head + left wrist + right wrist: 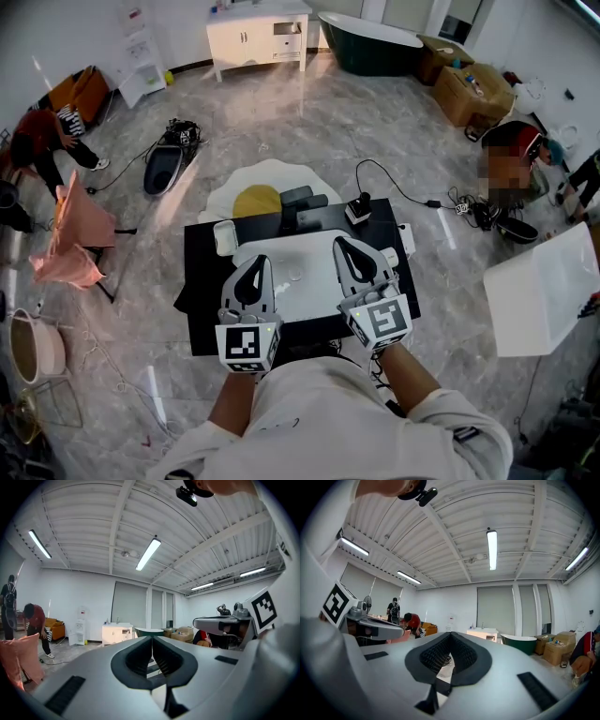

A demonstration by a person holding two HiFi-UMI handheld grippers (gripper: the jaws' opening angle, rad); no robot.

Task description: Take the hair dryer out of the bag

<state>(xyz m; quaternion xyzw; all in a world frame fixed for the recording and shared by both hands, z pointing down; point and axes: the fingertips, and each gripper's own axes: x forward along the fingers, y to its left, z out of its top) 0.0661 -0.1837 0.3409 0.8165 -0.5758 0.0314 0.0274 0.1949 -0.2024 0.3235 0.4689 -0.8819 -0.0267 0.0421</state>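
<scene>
Table (202, 311) matte black, white bag (305, 281) (flat, rounded, glossy) on top

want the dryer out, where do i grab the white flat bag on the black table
Likely a side edge of the white flat bag, pinched from above: it lies flat on the black table, so only edges offer a fold. The shut left tool and right tool hover over its ends.
</scene>
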